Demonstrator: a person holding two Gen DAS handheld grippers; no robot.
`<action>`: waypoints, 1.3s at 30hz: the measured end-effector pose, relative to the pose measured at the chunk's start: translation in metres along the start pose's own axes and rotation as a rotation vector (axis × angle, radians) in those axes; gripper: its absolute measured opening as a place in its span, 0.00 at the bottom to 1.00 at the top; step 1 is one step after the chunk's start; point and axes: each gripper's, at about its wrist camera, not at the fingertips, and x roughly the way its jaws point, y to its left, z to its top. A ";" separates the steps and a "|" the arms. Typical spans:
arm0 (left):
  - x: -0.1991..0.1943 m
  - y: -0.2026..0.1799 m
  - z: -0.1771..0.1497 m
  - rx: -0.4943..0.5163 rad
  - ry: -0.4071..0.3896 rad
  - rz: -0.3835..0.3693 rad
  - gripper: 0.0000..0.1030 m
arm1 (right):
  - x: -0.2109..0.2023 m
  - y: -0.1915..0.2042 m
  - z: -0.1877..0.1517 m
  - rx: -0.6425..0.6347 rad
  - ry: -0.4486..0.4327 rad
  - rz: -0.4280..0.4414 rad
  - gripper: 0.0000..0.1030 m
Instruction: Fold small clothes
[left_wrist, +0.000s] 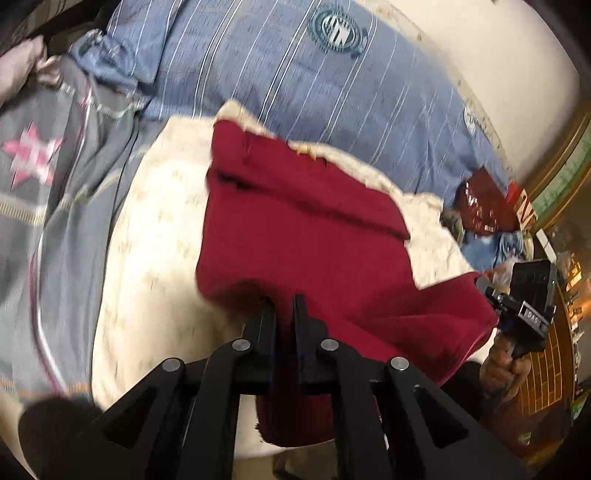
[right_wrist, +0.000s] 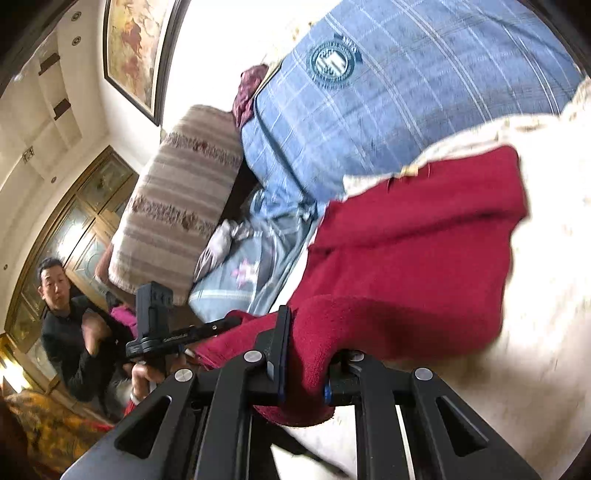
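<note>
L gripper (left_wrist: 283, 306): jaws pressed together, pinching near edge of red garment (left_wrist: 295, 229). R gripper (right_wrist: 314, 332): jaws clamped on same garment's other near corner; cloth bunched over its fingers. Garment lies on cream blanket (left_wrist: 147, 258), near edge raised off it. Beyond: blue striped bedding (left_wrist: 295, 74), grey star-print quilt (left_wrist: 48, 166). Far: striped cushion (right_wrist: 177, 206), framed picture (right_wrist: 136, 48).

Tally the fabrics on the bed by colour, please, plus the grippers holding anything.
Red garment: 1
Cream blanket under it: 1
Blue striped bedding: 1
Grey quilt with pink star: 1
Grippers shut on the red garment: 2, left gripper and right gripper
Total: 6
</note>
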 end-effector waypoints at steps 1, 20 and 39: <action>0.004 0.000 0.008 0.005 -0.010 0.001 0.05 | 0.001 -0.003 0.007 0.003 -0.009 -0.004 0.12; 0.147 0.039 0.164 -0.122 -0.088 0.093 0.05 | 0.072 -0.121 0.150 0.131 -0.050 -0.287 0.12; 0.123 0.031 0.152 -0.009 -0.141 0.109 0.68 | 0.057 -0.092 0.144 0.050 0.028 -0.331 0.56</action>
